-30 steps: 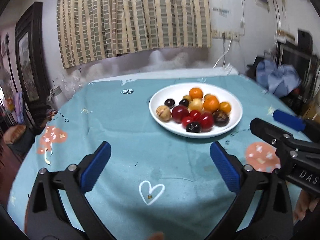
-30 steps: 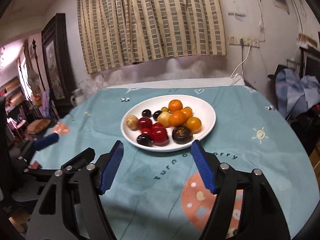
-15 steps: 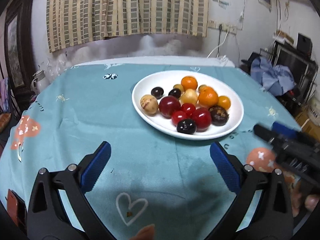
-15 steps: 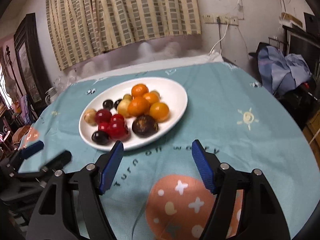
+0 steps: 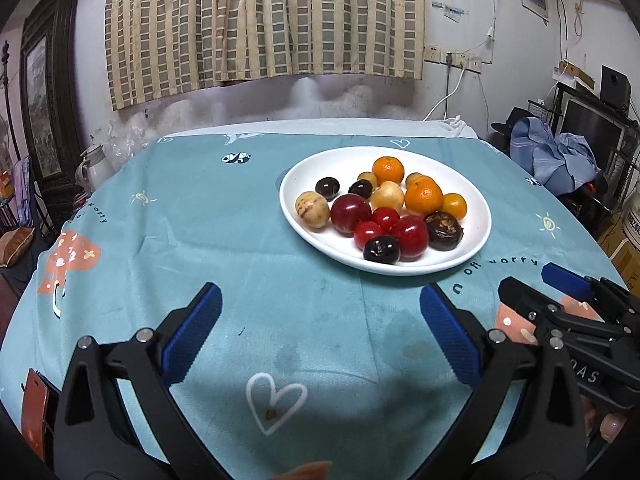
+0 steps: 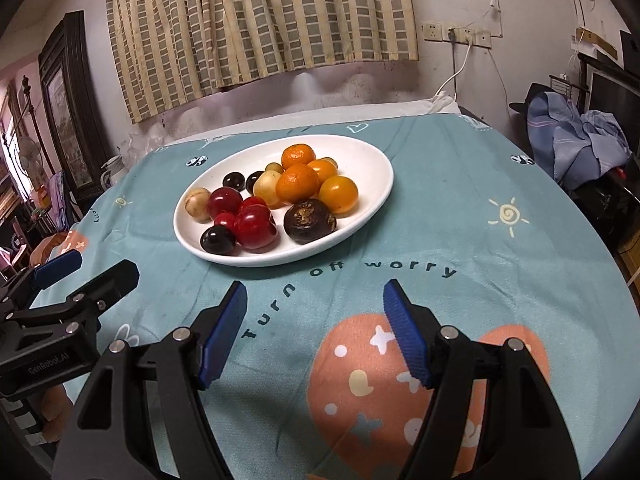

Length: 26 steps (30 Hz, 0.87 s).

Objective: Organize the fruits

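fruits (image 6: 276, 200) lie heaped on the white plate (image 6: 368, 160); both the left gripper (image 5: 320, 340) and right gripper (image 6: 314, 328) hover spread apart and empty, so any pick should pinch one loose outer piece gently.

A white oval plate (image 6: 372, 168) sits toward the far right of the teal tablecloth (image 6: 460, 240), holding heaped fruits (image 6: 276, 200): orange mandarins at the back, red plums in front, small dark ones at the near and left edges, and a pale spotted one leftmost.

A white plate (image 5: 476, 240) of mixed fruit (image 5: 384, 210) sits on the teal-clothed desk (image 5: 200, 240), beyond the left tongs (image 5: 320, 336), spread wide and empty.
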### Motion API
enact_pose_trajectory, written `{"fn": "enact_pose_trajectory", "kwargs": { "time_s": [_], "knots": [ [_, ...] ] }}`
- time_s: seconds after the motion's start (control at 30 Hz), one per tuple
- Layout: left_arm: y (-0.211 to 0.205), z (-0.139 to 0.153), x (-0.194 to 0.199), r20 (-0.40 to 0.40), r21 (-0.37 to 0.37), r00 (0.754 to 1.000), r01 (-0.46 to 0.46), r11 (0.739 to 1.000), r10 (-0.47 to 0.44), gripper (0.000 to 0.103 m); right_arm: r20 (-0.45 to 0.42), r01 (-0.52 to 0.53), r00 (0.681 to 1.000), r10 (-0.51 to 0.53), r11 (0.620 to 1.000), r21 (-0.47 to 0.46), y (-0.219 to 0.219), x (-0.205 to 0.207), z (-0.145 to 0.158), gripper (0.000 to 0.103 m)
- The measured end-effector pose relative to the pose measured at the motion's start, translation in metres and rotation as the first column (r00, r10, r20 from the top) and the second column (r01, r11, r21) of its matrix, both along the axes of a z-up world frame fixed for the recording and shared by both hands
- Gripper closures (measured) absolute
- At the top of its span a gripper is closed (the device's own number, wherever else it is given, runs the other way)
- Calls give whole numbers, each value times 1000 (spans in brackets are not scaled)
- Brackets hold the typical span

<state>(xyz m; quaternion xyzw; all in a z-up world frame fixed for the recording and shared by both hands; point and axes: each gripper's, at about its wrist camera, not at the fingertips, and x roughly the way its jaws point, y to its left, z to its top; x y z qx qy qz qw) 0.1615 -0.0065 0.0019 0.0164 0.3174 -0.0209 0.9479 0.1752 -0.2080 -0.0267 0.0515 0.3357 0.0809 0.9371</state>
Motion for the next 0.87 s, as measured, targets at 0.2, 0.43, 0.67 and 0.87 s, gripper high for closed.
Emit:
{"fn": "enact_pose_trajectory", "kwargs": {
  "time_s": [0.2,0.43,0.67,0.87],
  "knots": [
    [-2,-1,-1,-1,11,1000,7,1000,-7,2,-3,-15,1000,15,1000,-17,4,0,-1,32],
    [0,-1,-1,-5,-6,1000,7,1000,-7,2,-5,-17,1000,17,1000,-17,5,0,-1,32],
    [4,2,-2,13,-29,1000,2,1000,-2,2,-6,-22,1000,22,1000,-17,7,-1,-1,32],
    [1,2,-2,12,6,1000,2,1000,-2,2,-5,-25,1000,25,1000,-17,9,-2,1,32]
  ]
}}
